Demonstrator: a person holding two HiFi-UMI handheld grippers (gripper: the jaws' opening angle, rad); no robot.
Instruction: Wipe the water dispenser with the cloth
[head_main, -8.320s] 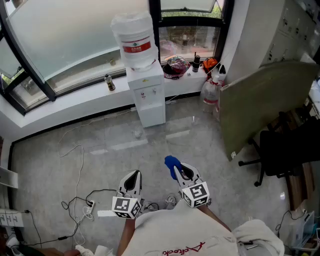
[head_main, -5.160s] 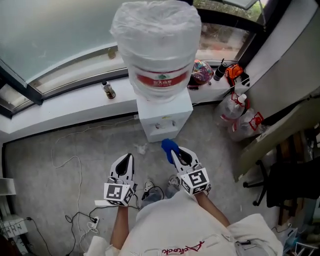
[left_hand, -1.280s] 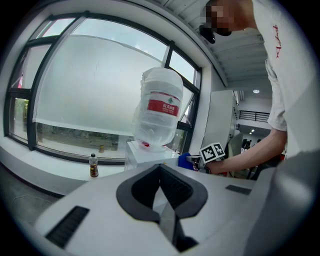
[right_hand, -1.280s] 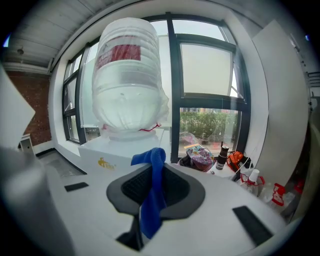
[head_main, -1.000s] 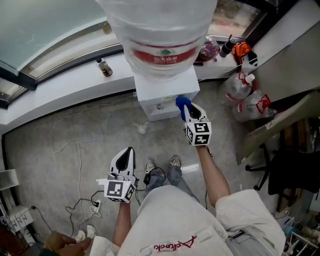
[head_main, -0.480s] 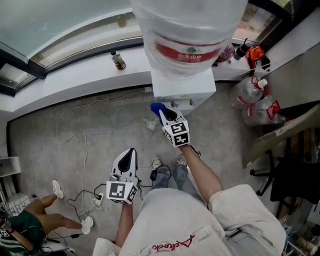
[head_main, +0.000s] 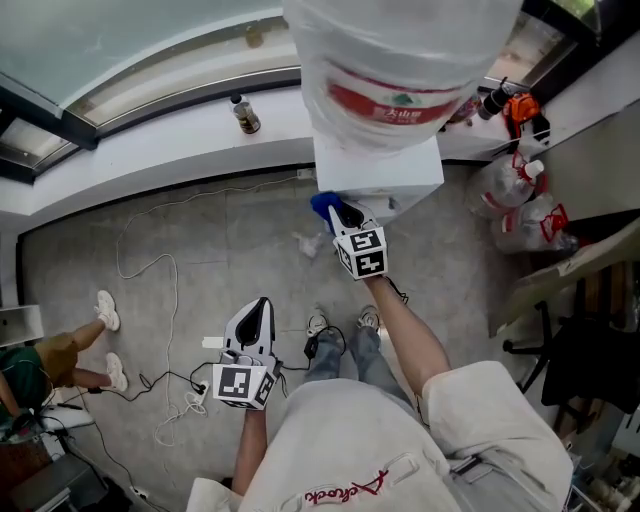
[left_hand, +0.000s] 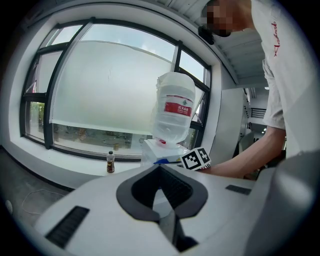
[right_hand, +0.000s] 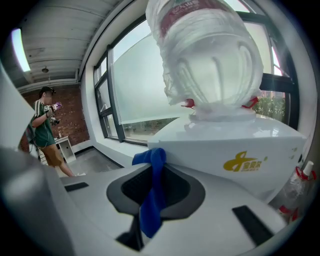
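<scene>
Nearest the wearer, the left gripper (head_main: 259, 306) hangs low over the grey floor (head_main: 180, 250), its jaws pressed together with nothing between them. Ahead and to the right, the right gripper (head_main: 341, 213) has its jaws clamped on a blue cloth (right_hand: 152, 196). The free upper fold of the cloth meets the front left corner of the white water dispenser (right_hand: 235, 145). An inverted, plastic-wrapped water bottle (head_main: 400, 60) with a red label sits on top of the dispenser. Beyond it, on the white window sill (head_main: 170, 140), a small brown bottle (head_main: 245, 115) stands upright.
</scene>
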